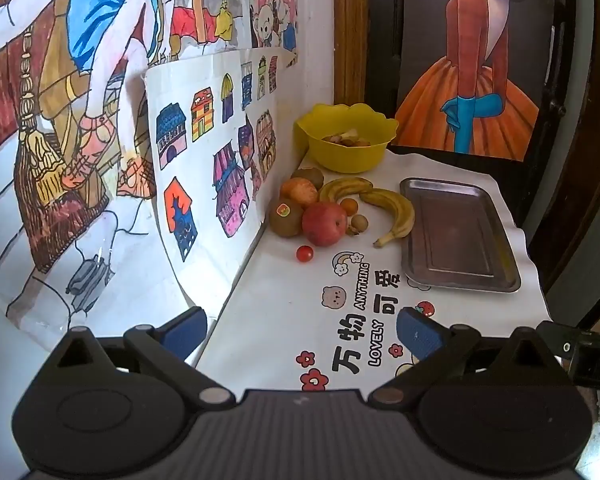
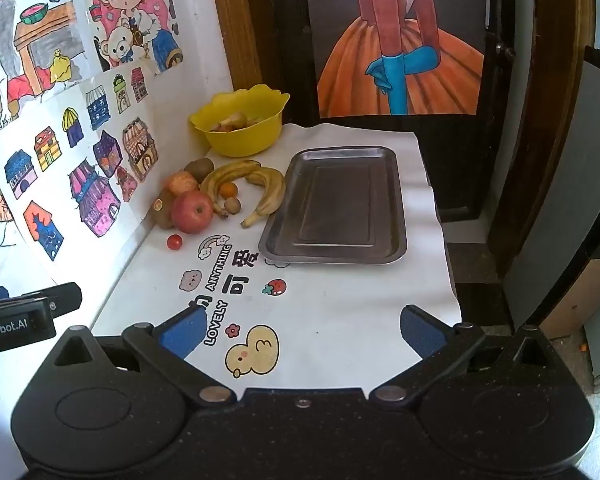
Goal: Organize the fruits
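Fruit lies piled at the table's left edge against the wall: two bananas (image 2: 256,190), curved, long axes running roughly seven to one o'clock, beside a red apple (image 2: 192,212). The steel tray (image 2: 396,200), at three o'clock of the pile, lies lengthwise front to back. The left gripper (image 1: 302,330) and right gripper (image 2: 304,330) stand fully spread, holding nothing.

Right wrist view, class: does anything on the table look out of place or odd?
Yes. The cherry tomato lies alone on the cloth, apart from the fruit heap by the wall. The metal tray holds nothing, while the yellow bowl already contains some pieces. Nothing looks spilled or damaged.
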The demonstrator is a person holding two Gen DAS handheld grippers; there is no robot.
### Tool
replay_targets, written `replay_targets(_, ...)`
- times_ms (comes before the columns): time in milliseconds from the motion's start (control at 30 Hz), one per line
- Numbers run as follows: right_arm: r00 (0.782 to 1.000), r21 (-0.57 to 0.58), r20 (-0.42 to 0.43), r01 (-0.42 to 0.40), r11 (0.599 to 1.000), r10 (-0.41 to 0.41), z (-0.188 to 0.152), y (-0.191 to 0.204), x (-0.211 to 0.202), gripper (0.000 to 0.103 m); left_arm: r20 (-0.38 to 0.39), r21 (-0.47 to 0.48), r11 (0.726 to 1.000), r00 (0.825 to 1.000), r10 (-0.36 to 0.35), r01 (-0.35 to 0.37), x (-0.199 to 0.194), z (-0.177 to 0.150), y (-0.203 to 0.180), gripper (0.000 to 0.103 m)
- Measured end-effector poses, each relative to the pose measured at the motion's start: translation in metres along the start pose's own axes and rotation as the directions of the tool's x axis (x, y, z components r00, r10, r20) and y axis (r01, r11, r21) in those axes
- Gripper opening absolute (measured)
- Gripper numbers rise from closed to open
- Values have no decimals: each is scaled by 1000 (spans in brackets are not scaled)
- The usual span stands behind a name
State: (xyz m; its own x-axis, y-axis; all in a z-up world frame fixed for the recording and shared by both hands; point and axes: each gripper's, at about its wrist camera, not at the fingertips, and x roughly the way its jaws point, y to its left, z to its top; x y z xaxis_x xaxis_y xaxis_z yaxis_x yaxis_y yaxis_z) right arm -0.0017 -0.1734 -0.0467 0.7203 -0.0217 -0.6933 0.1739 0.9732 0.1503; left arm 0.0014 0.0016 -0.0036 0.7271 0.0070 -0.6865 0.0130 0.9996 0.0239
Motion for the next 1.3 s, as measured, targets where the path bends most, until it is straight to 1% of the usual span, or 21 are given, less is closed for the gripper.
replay_targets(1000,1000,2,-10,-6,1000,6,-1,-1,2,102,-10,8,1000,1000,1,-1,4,-1,-2,103)
replay_targets(1300,1000,2,-21,-6,1000,6,-2,2,6,102,-28,2,1000,1000,2,-2,9,1,2,103)
